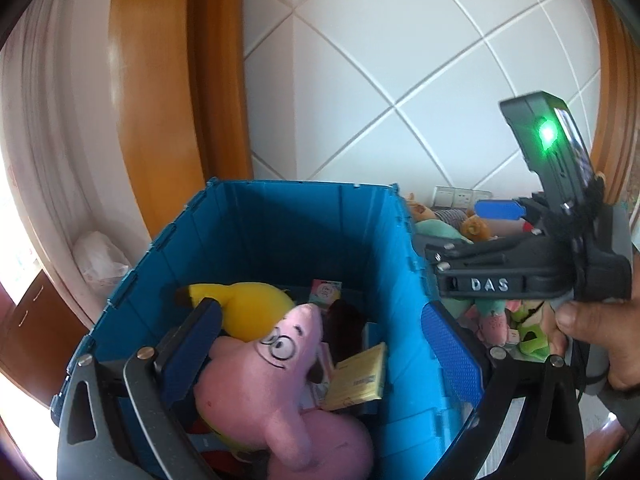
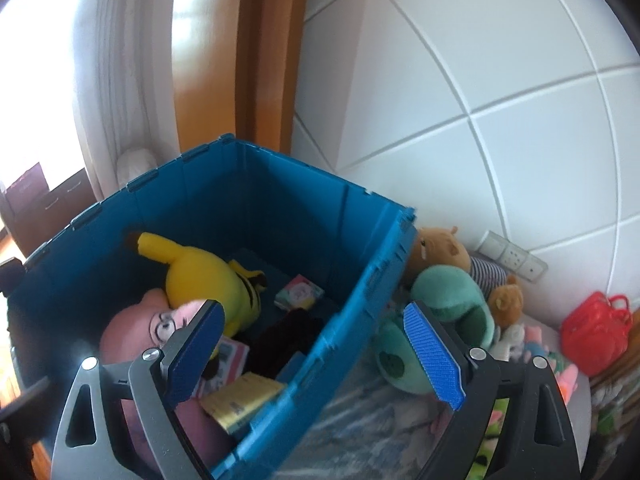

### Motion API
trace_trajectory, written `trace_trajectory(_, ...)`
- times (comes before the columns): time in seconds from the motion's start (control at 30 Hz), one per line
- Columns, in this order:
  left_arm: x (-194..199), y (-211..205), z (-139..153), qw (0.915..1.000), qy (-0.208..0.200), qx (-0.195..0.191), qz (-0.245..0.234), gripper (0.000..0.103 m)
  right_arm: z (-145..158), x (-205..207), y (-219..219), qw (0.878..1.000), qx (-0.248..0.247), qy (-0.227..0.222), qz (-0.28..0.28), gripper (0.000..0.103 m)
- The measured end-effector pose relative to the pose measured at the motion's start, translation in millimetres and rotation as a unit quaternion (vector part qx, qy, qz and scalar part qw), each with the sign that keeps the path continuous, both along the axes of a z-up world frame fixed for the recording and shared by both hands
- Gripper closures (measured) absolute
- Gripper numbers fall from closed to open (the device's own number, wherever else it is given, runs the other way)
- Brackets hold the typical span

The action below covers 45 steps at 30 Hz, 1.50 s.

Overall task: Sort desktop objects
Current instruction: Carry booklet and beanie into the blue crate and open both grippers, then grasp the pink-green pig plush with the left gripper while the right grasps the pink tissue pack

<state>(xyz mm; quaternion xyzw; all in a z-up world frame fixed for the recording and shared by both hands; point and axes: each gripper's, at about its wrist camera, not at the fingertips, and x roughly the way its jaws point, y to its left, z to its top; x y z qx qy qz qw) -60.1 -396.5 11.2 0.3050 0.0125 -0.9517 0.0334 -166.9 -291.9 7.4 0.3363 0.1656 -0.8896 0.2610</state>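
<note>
Counting two plush toys, pink [image 1: 256, 380] and yellow [image 1: 248, 308], in one blue crate [image 1: 280, 220]; both my hand-held grippers, left [image 1: 320, 344] and right [image 2: 316, 356], gape empty.

Daylight floods in from the left of both views, blowing out the window [image 1: 16, 200] and leaving glare on the wooden frame [image 1: 132, 60]. Fisheye distortion bends the wall tiles [image 2: 500, 80] toward dark corners. The right wrist view is soft with motion blur, and the blue crate [image 2: 280, 208] is shadowed inside.
</note>
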Motion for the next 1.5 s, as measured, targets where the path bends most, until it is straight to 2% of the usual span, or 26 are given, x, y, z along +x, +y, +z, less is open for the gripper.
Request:
trace_trajectory(0.2,-1,63,4,0.9994,-0.002,-0.015,-0.031,0.002,-4,12,73,0.999,-0.024,-0.004,-0.035,0.011)
trace_trajectory(0.37,-9,136,4,0.9981,-0.007,-0.009,-0.061,0.002,-19,15,163,0.996,-0.030,-0.010,-0.078,0.011)
trace_trajectory(0.5,-22,197,-5,0.9966,-0.017,-0.004,-0.081,0.002,-37,16,253,0.992,-0.030,-0.024,-0.117,0.011)
trace_trajectory(0.6,-37,242,-18,0.9956,-0.025,0.002,-0.091,0.002,-53,16,318,0.988,-0.023,-0.037,-0.145,0.011)
trace_trajectory(0.73,-62,298,-50,0.9947,-0.038,0.005,-0.095,0.002,-85,16,405,0.981,-0.001,-0.054,-0.184,0.011)
trace_trajectory(0.9,-92,345,-99,0.9930,-0.062,-0.001,-0.100,0.002,-139,15,480,0.972,0.027,-0.099,-0.211,0.010)
trace_trajectory(1.0,-113,362,-129,0.9914,-0.080,0.000,-0.104,0.002,-169,14,501,0.968,0.040,-0.123,-0.216,0.011)
trace_trajectory(1.2,-172,380,-186,0.9891,-0.099,0.010,-0.109,0.002,-229,10,513,0.962,0.079,-0.160,-0.208,0.009)
trace_trajectory(1.33,-216,382,-226,0.9893,-0.111,0.018,-0.093,0.002,-273,3,517,0.955,0.102,-0.189,-0.207,0.009)
trace_trajectory(1.5,-265,380,-267,0.9891,-0.125,0.024,-0.074,0.002,-308,0,519,0.951,0.123,-0.197,-0.204,0.009)
